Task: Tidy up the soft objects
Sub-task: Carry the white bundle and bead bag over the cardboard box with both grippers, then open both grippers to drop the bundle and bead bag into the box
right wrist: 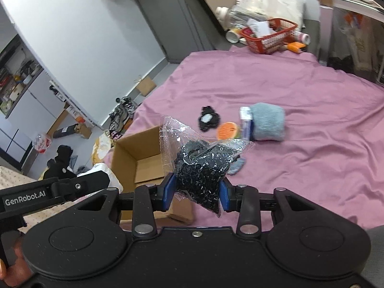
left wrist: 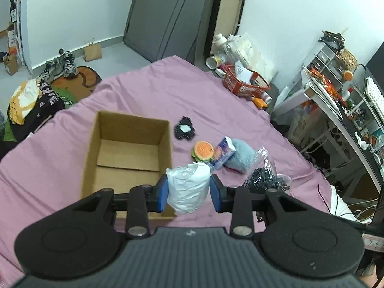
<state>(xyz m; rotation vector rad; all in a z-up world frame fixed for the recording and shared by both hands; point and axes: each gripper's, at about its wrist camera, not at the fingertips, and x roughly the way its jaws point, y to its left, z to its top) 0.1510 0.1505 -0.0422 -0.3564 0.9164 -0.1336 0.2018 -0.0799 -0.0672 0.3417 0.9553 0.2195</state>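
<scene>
A: Entry one, the bed with its pink sheet (left wrist: 216, 100). Entry two, cardboard box (left wrist: 129, 153), open-topped and empty, at the near left.

B: Step in hand?

A: Both loads look bound for that box. Left gripper (left wrist: 188, 193): jaws clamped on a crumpled white plastic bag (left wrist: 187, 187), held just past the box's near right corner. Best carried left until fully over the opening, then let go low, since it is light and may drift.

B: And the right?

A: Right gripper (right wrist: 198, 193): jaws clamped on a clear bag of small black pieces (right wrist: 199, 165), raised above the sheet, right of the box. Grip sits low on the bulge; the film may slip, so release gently.

B: Remaining stock?

A: Farther right on the sheet: blue fluffy cloth (left wrist: 240, 156), purple carton (left wrist: 224, 153), burger toy (left wrist: 202, 151), black item with a white patch (left wrist: 184, 130).
</scene>
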